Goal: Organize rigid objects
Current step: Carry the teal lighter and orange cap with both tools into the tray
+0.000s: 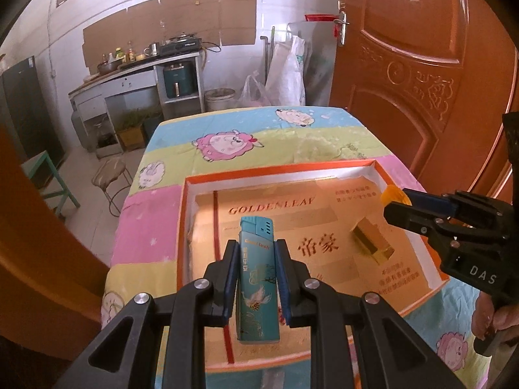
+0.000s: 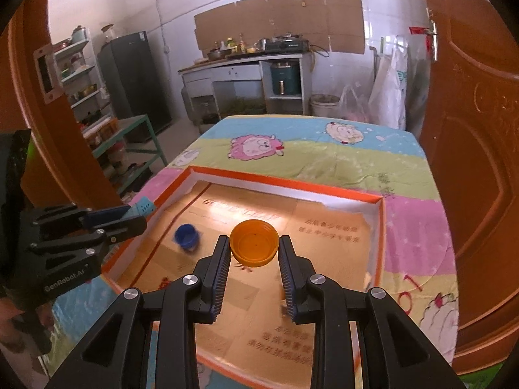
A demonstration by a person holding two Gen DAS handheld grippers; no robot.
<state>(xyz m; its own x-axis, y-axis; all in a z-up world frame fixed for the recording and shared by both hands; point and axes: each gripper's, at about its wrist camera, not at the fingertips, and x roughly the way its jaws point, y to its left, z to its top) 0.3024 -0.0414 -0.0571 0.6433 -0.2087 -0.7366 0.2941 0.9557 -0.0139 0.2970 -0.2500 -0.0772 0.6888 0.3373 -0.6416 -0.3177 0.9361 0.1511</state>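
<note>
My left gripper (image 1: 256,253) is shut on a teal lighter (image 1: 258,278) and holds it above the orange-rimmed shallow box (image 1: 181,227). My right gripper (image 2: 254,249) is shut on an orange bottle cap (image 2: 254,243) over the same box (image 2: 285,180). In the left wrist view the right gripper (image 1: 394,199) shows at the right with the orange cap (image 1: 394,194). A gold rectangular block (image 1: 373,241) lies inside the box. A blue cap (image 2: 186,236) lies in the box at the left. The left gripper (image 2: 136,210) shows at the left of the right wrist view with the lighter's tip (image 2: 142,207).
The box sits on a table with a sheep-pattern cloth (image 1: 246,129). An orange wooden door (image 1: 421,64) stands close at the right. A stool (image 1: 110,175) and a green-legged bench (image 1: 48,175) stand to the left. Kitchen counter (image 2: 243,61) and fridge (image 2: 133,77) are behind.
</note>
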